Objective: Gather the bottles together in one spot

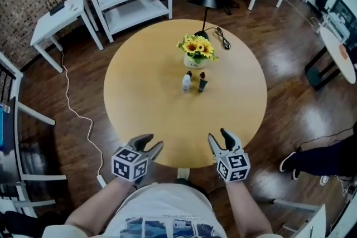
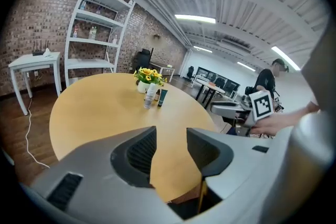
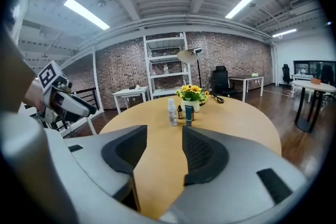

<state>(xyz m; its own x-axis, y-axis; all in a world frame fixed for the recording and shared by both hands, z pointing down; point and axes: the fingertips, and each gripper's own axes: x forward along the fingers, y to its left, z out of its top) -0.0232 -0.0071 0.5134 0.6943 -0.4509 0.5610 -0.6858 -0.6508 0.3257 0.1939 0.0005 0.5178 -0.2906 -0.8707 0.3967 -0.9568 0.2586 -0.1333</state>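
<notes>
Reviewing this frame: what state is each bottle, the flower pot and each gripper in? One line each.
white bottle: upright
dark tube: upright, beside the white bottle
small brown bottles: upright, just behind those two
flower pot: upright
left gripper: open, empty
right gripper: open, empty

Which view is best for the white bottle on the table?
Right gripper view: the white bottle stands side-on at full height with nothing in front of it. The head view shows it small, from above. The left gripper view shows it side-on too, but smaller and farther off.
</notes>
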